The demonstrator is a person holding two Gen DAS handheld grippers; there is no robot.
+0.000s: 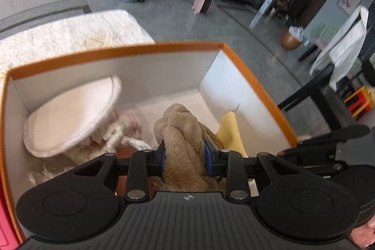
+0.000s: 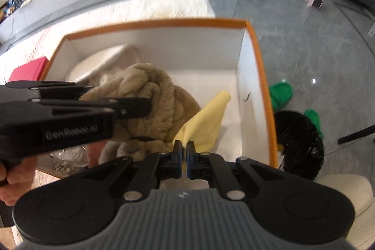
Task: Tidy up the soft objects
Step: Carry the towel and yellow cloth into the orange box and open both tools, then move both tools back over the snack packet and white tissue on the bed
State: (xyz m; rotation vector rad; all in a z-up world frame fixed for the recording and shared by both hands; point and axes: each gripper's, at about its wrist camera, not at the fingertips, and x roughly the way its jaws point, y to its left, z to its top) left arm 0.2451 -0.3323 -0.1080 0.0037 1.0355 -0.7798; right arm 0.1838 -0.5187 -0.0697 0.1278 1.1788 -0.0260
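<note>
Grey floor beyond orange-rimmed box (image 1: 253,76); left gripper (image 1: 185,155) clamps plush tan towel (image 1: 182,132); right gripper (image 2: 184,151) pinches thin yellow cloth (image 2: 206,118).

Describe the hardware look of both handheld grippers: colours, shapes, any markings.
Both match: the left gripper and right gripper have black linkage arms with silver rivets, two round black discs flanking a ribbed dark grey body that bears a small round emblem, and blue pads on black fingers. In the right wrist view the left gripper's side carries pale raised lettering, too blurred to read. No cables or sleeves visible.
</note>
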